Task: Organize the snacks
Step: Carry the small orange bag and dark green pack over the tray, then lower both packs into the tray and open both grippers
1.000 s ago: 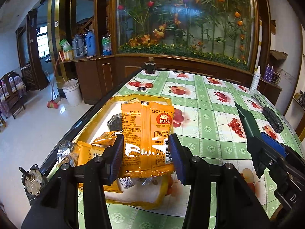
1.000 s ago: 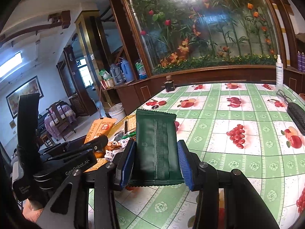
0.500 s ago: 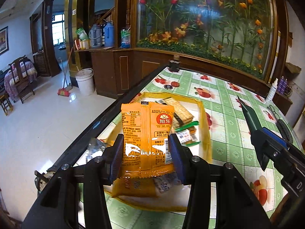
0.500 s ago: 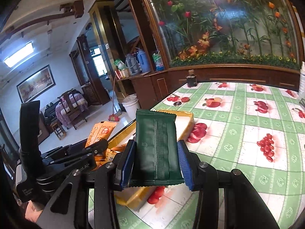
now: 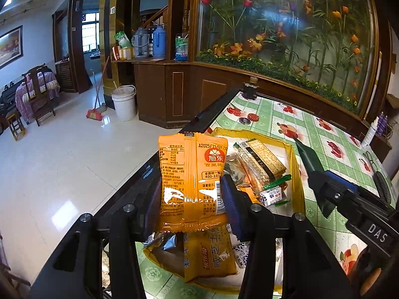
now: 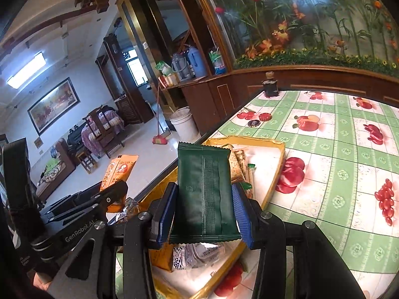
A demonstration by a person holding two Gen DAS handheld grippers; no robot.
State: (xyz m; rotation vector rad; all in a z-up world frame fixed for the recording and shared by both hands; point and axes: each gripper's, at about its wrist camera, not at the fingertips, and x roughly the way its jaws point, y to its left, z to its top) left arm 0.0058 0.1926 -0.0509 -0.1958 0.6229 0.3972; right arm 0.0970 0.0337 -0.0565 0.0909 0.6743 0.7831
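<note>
Both claws gripping snack packets over the yellow tray

Left wrist view: left claw (image 5: 190, 199) clamped on orange packet (image 5: 193, 172), printed "A2025/11/07", above yellow tray (image 5: 298, 174) of loose snacks on the counter (image 5: 331, 147). Right wrist view: right claw (image 6: 203, 211) clamped on plain dark green packet (image 6: 204, 191) over the same tray (image 6: 276, 172); the other claw's body reads "GenRobot.AI"
</note>
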